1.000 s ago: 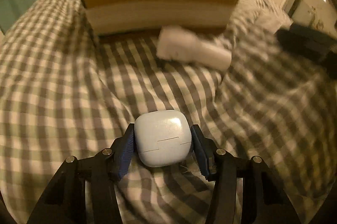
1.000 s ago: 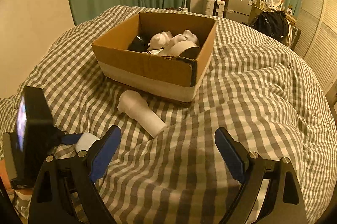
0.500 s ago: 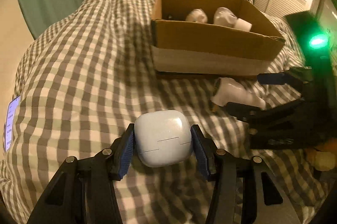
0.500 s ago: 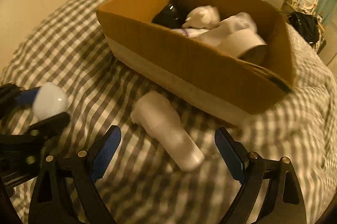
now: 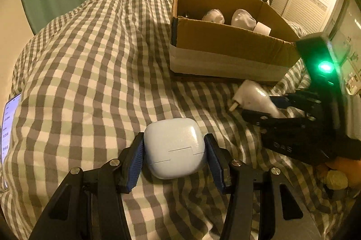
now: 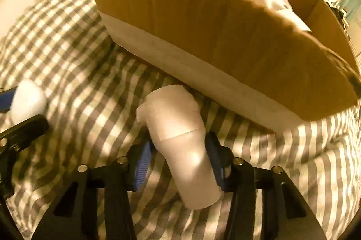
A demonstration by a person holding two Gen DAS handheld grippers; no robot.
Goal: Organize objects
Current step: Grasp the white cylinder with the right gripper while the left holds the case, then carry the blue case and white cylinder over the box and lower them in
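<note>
Checked bed [image 5: 94, 64]: cardboard box [image 5: 225, 52], phone [image 5: 9, 125] at edge.

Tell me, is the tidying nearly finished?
Nearly, it looks like. Done: several white things already lie in the box. In hand: the left gripper holds the earbud case, and the right gripper has closed around the white bottle, which lies on the bed beside the box. Left: both must go into the box.
</note>
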